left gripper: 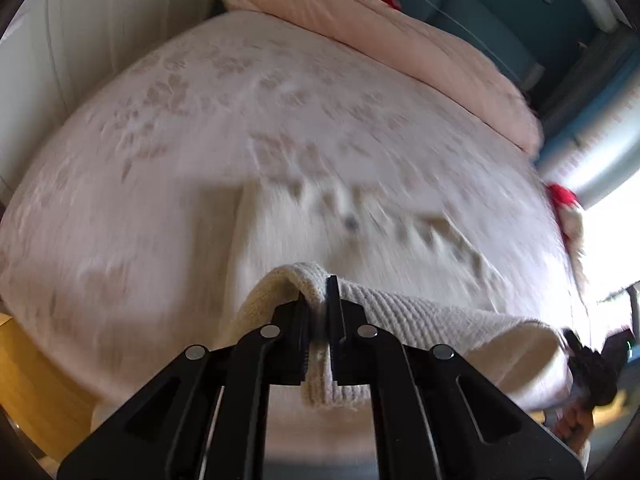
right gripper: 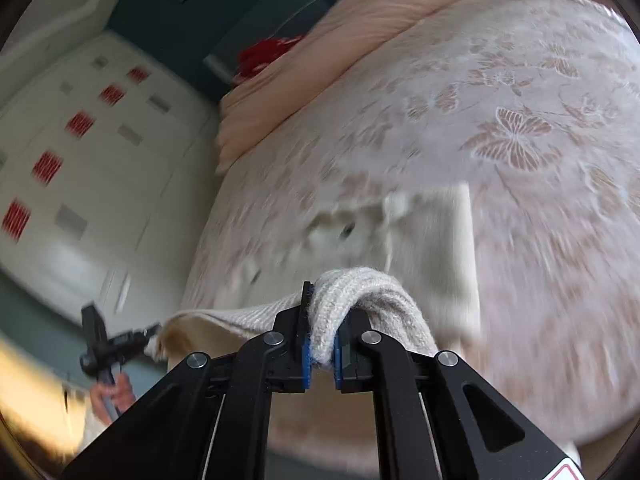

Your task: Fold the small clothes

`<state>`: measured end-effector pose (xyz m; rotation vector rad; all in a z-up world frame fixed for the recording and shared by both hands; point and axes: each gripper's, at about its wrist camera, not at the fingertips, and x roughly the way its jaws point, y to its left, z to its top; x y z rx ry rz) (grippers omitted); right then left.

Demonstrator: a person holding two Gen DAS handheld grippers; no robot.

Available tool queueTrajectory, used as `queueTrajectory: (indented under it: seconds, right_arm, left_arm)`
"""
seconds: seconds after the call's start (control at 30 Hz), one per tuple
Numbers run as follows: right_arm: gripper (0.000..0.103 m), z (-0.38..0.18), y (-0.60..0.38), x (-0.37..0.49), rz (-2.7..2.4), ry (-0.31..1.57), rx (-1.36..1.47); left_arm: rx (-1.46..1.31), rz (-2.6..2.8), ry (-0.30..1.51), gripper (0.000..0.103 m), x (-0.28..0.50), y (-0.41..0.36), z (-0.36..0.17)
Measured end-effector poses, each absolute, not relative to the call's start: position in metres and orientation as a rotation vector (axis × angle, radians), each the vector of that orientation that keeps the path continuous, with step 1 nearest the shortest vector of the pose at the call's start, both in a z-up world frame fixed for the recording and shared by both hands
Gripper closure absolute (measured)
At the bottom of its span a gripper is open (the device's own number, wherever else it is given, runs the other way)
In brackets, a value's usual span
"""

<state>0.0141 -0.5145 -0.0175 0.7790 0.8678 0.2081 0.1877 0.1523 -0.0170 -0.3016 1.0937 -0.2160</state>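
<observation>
A cream ribbed knit garment (left gripper: pixel 432 316) hangs stretched between my two grippers above the bed. My left gripper (left gripper: pixel 320 292) is shut on one corner of its edge, which bunches over the black fingers. My right gripper (right gripper: pixel 322 312) is shut on the other corner of the garment (right gripper: pixel 360 292), folded between its blue pads. The far part of the garment (left gripper: pixel 304 232) lies blurred on the bedspread. In the left wrist view the right gripper (left gripper: pixel 588 364) shows at the lower right; in the right wrist view the left gripper (right gripper: pixel 108 344) shows at the lower left, held by a hand (right gripper: pixel 116 396).
The bed has a pale bedspread (right gripper: pixel 516 140) with butterfly patterns and a pink quilt (left gripper: pixel 400 36) rolled along its far side. A white wardrobe (right gripper: pixel 80 160) with red squares stands beside the bed. A red and white soft item (left gripper: pixel 564 200) lies at the bed's right edge.
</observation>
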Motion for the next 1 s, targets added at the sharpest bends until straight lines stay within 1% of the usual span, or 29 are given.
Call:
queueTrajectory:
  seconds: [0.13, 0.2, 0.23, 0.3, 0.37, 0.4, 0.43, 0.47, 0.5, 0.53, 0.6, 0.63, 0.7, 0.77, 0.8, 0.83, 0.87, 0.9, 0.93, 0.97, 1.0]
  right_arm:
    - [0.095, -0.073, -0.515, 0.073, 0.109, 0.953, 0.746]
    - [0.093, -0.096, -0.511, 0.094, 0.079, 0.990, 0.739]
    - [0.089, -0.100, -0.512, 0.098, 0.083, 1.000, 0.746]
    - [0.087, -0.104, -0.514, 0.103, 0.090, 1.001, 0.761]
    - [0.073, -0.094, -0.518, 0.098, 0.107, 0.952, 0.791]
    - [0.050, -0.086, -0.523, 0.090, 0.111, 0.898, 0.816]
    - [0.033, -0.078, -0.527, 0.080, 0.094, 0.845, 0.821]
    - [0.029, -0.073, -0.528, 0.072, 0.076, 0.810, 0.818]
    - [0.029, -0.067, -0.531, 0.063, 0.063, 0.772, 0.802]
    - [0.029, -0.064, -0.532, 0.058, 0.062, 0.765, 0.779]
    - [0.029, -0.068, -0.527, 0.058, 0.048, 0.819, 0.705]
    - [0.029, -0.071, -0.522, 0.062, 0.043, 0.855, 0.663]
    - [0.029, -0.088, -0.513, 0.070, 0.041, 0.930, 0.586]
    - [0.029, -0.101, -0.505, 0.078, 0.047, 0.973, 0.561]
    - [0.031, -0.112, -0.499, 0.084, 0.035, 1.004, 0.544]
    - [0.058, -0.117, -0.496, 0.089, 0.033, 1.024, 0.530]
    - [0.086, -0.121, -0.492, 0.091, 0.045, 1.032, 0.522]
    - [0.095, -0.122, -0.490, 0.095, 0.047, 1.052, 0.515]
    - [0.096, -0.115, -0.488, 0.094, 0.043, 1.035, 0.523]
    - [0.096, -0.103, -0.489, 0.090, 0.051, 0.988, 0.531]
    - [0.096, -0.075, -0.491, 0.083, 0.061, 0.899, 0.534]
  left_arm:
    - [-0.289, -0.120, 1.160, 0.097, 0.259, 0.128, -0.076]
    - [-0.290, -0.092, 1.195, 0.096, 0.272, 0.116, -0.101]
    - [-0.310, -0.083, 1.218, 0.094, 0.280, 0.115, -0.113]
    - [-0.346, -0.080, 1.235, 0.091, 0.281, 0.121, -0.125]
    - [-0.425, -0.107, 1.204, 0.086, 0.278, 0.130, -0.124]
    - [-0.459, -0.125, 1.189, 0.078, 0.275, 0.133, -0.121]
    - [-0.485, -0.147, 1.163, 0.062, 0.271, 0.138, -0.115]
    - [-0.488, -0.152, 1.112, 0.053, 0.264, 0.144, -0.106]
    - [-0.467, -0.135, 1.063, 0.040, 0.257, 0.148, -0.099]
    - [-0.414, -0.108, 0.995, 0.031, 0.246, 0.151, -0.088]
    - [-0.331, -0.116, 0.952, 0.023, 0.239, 0.150, -0.083]
    - [-0.293, -0.131, 0.954, 0.021, 0.238, 0.146, -0.084]
    - [-0.228, -0.171, 1.016, 0.019, 0.246, 0.134, -0.096]
    - [-0.202, -0.188, 1.088, 0.019, 0.258, 0.122, -0.113]
    - [-0.188, -0.177, 1.128, 0.023, 0.265, 0.117, -0.123]
    - [-0.172, -0.165, 1.161, 0.047, 0.271, 0.112, -0.132]
    - [-0.163, -0.171, 1.184, 0.063, 0.274, 0.110, -0.135]
    - [-0.151, -0.177, 1.212, 0.084, 0.279, 0.108, -0.138]
    - [-0.159, -0.178, 1.209, 0.094, 0.278, 0.108, -0.136]
    - [-0.206, -0.192, 1.183, 0.094, 0.276, 0.114, -0.123]
    - [-0.243, -0.204, 1.150, 0.094, 0.272, 0.119, -0.111]
